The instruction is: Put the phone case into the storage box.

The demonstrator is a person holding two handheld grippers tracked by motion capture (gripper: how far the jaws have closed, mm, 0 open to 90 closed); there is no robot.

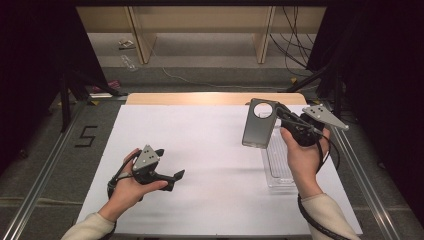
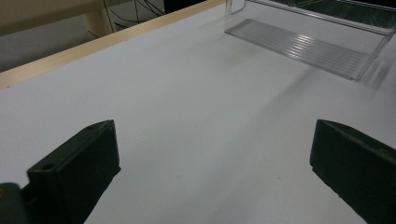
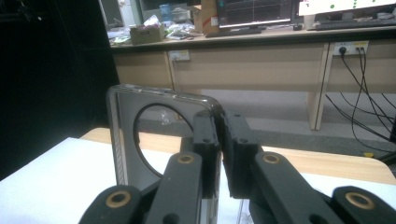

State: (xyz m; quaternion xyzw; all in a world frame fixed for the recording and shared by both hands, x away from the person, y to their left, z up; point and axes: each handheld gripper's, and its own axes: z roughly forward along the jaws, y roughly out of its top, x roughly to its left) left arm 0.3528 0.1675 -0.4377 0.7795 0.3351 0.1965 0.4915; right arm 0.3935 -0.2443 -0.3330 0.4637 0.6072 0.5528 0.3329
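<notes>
White table (image 1: 200, 150); clear plastic tray (image 1: 278, 165) lying on it.

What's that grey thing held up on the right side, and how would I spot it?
Start at the white table and look to its right side. The right claw holds a flat grey phone case upright above a clear tray. Its big round hole near the top sets it apart.
</notes>
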